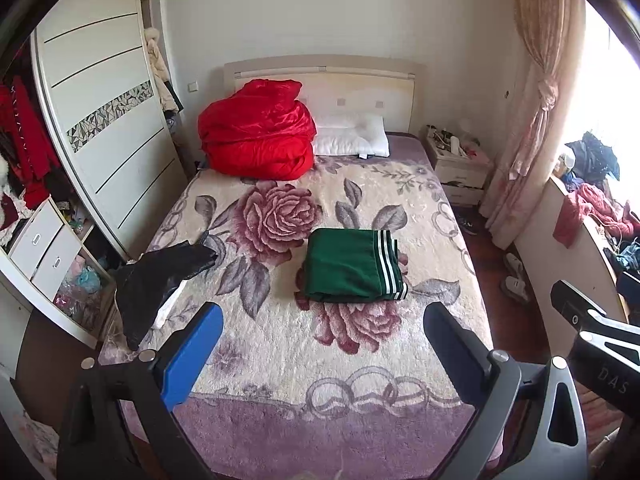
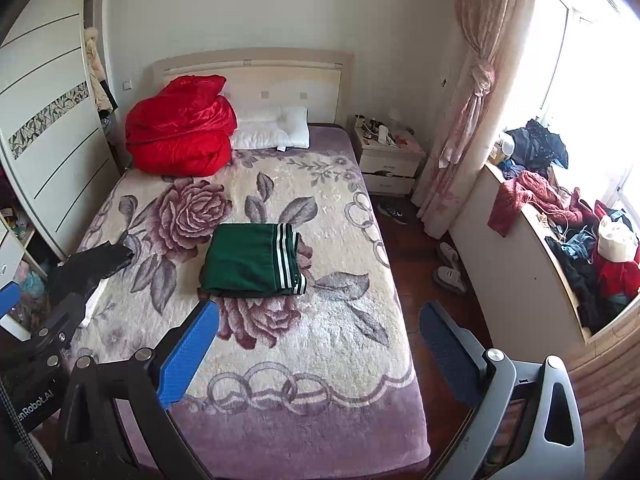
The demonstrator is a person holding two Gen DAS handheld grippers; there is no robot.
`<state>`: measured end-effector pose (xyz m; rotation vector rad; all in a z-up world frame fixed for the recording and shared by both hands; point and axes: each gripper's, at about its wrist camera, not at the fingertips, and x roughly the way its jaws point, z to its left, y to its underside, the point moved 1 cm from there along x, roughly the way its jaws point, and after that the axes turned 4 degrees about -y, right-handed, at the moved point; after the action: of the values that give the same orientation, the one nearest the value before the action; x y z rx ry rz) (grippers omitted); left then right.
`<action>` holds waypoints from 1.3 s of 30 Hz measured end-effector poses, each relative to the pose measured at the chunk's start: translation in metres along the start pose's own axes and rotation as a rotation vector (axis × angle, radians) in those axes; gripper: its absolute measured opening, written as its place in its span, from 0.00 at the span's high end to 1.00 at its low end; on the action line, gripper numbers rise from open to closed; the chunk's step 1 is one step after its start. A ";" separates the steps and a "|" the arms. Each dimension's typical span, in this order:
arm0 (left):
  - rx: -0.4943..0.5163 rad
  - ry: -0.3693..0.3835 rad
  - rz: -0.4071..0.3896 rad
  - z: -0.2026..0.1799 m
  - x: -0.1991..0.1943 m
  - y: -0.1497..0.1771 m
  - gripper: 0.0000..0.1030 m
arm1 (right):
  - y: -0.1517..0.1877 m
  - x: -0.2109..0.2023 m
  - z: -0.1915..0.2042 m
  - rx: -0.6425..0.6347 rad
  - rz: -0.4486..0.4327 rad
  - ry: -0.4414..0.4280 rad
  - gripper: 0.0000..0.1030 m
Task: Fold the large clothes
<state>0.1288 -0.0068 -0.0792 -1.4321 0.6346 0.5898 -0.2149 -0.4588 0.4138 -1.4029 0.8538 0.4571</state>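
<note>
A folded green garment with white stripes [image 1: 354, 266] lies on the flowered bed cover [image 1: 280, 344], near the bed's middle; it also shows in the right wrist view [image 2: 252, 260]. A black garment [image 1: 160, 280] lies at the bed's left edge, partly over something white; it shows in the right wrist view [image 2: 92, 266] too. My left gripper [image 1: 324, 320] is open and empty, held above the foot of the bed, short of the green garment. My right gripper [image 2: 320, 320] is open and empty, at the bed's right side, also short of it.
A red quilt bundle [image 1: 256, 132] and white pillow [image 1: 352, 136] sit at the headboard. A wardrobe [image 1: 104, 120] stands left. A nightstand [image 2: 390, 160], curtain [image 2: 472, 92], slippers [image 2: 450, 268] and a clothes-piled ledge [image 2: 560, 216] are on the right.
</note>
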 end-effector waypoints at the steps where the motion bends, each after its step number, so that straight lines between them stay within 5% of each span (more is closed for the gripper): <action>1: -0.005 0.000 -0.002 0.001 -0.001 0.000 0.01 | 0.000 -0.003 -0.001 0.001 -0.003 -0.002 0.01; 39: 0.003 -0.023 -0.083 0.004 -0.029 -0.006 0.00 | -0.001 -0.020 -0.008 0.009 -0.037 -0.055 0.00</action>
<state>0.1132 -0.0025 -0.0539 -1.4397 0.5546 0.5389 -0.2286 -0.4631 0.4296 -1.3890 0.7836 0.4613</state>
